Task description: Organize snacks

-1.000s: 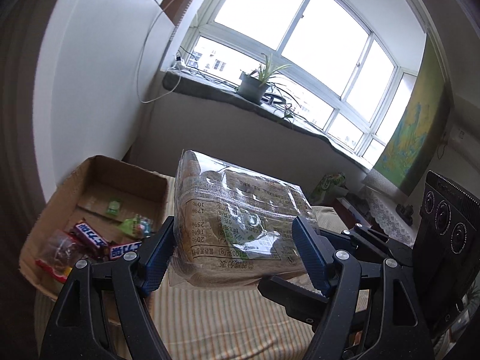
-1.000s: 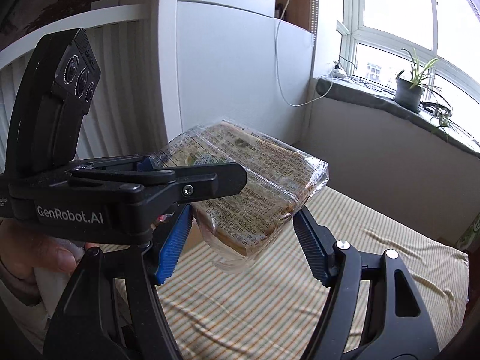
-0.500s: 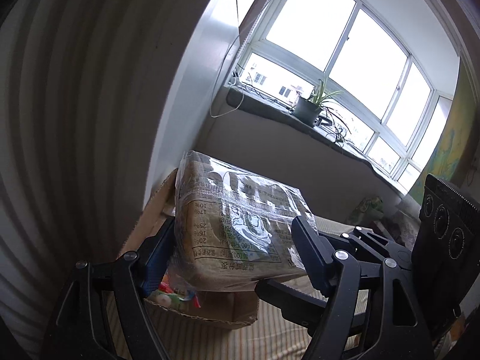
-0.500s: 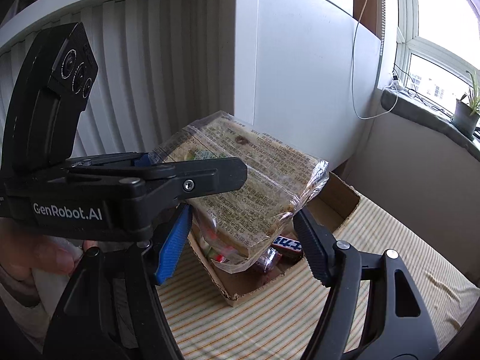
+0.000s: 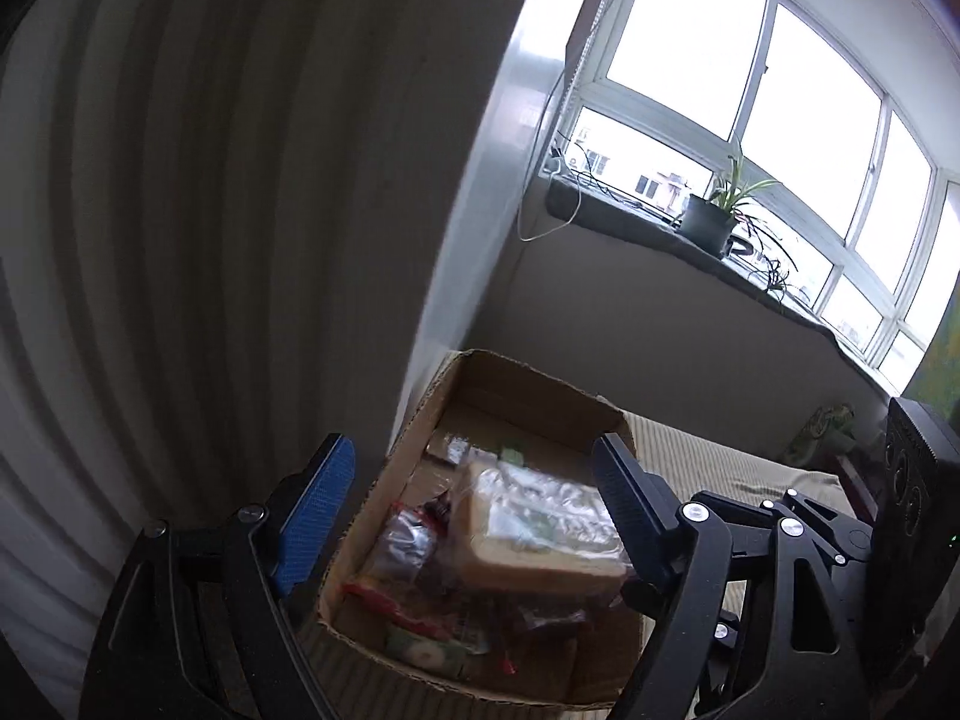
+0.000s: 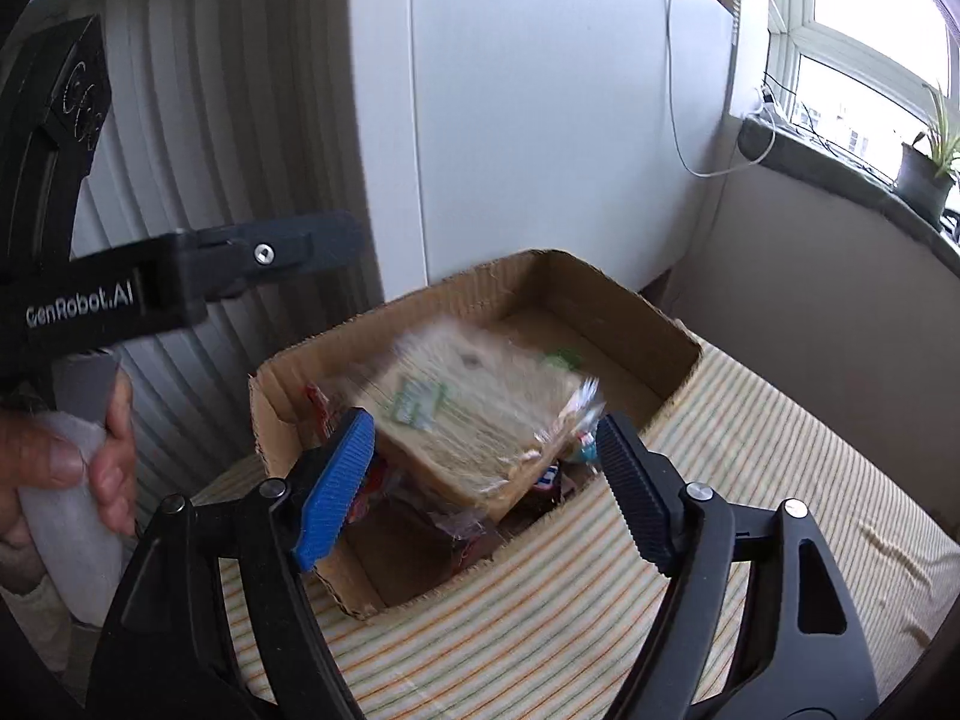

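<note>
Both grippers wide open, nothing pinched. Left gripper sat at the bottom centre of its frame, blue pad on the left, black pad on the right, with the cardboard box straight ahead between them. Bagged bread loaf lay inside the box, lower centre, tilted on top of a heap of smaller snack packets in red and clear wrappers; couldn't read any labels through the blur. Right gripper likewise spread at the bottom of its view, fingers either side of the near edge of the cardboard box, touching nothing. Bread loaf smeared by motion blur there, mid-frame, angled inside the box with its clear wrapper tail poking toward the right; whether fully settled or a hair above the packets, can't tell. Box stood on a striped cloth covering the tabletop, back corner pushed up near the white wall panel. Left hand visible at the left edge of the right view, wrapped around a white handle. Potted plant up on the window sill at upper right of the left view.
</note>
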Available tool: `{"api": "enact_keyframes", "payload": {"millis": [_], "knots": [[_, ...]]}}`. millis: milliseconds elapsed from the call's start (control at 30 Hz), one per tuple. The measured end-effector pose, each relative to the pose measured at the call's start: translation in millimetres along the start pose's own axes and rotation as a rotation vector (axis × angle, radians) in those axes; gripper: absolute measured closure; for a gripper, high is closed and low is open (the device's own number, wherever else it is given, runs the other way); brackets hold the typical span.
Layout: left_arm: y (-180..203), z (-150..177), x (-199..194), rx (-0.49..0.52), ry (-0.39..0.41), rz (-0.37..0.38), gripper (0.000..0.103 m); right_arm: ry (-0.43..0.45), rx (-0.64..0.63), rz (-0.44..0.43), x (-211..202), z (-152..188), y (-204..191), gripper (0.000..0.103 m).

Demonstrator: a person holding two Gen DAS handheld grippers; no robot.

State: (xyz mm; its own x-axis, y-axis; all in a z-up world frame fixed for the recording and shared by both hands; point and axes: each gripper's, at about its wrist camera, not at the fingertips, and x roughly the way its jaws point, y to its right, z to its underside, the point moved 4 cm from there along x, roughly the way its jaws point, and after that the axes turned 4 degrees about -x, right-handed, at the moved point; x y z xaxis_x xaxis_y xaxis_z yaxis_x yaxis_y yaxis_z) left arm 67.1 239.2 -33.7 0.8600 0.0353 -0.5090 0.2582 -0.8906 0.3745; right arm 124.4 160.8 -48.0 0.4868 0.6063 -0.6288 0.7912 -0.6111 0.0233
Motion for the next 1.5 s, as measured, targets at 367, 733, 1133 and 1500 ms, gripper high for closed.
{"api": "enact_keyframes", "payload": {"millis": [367, 733, 1133, 1500], "knots": [[21.2, -2.0, -29.6, 0.083, 0.065, -0.042, 0.022, 0.040, 0.011, 0.090, -26.9, 22.7, 9.1, 0.016], [74.5, -0.2, -69.1, 0.236, 0.150, -0.068, 0.019, 0.124, 0.037, 0.172, -70.4, 32.5, 16.4, 0.004], [173.7, 38.8, -63.3, 0.369, 0.107, 0.029, 0.000, 0.159, 0.223, 0.349, -145.9, 108.2, 92.0, 0.000], [254.0, 87.2, -43.8, 0.450, -0.018, 0.144, 0.000, 0.157, 0.382, 0.548, -231.9, 189.2, 166.9, 0.000]]}}
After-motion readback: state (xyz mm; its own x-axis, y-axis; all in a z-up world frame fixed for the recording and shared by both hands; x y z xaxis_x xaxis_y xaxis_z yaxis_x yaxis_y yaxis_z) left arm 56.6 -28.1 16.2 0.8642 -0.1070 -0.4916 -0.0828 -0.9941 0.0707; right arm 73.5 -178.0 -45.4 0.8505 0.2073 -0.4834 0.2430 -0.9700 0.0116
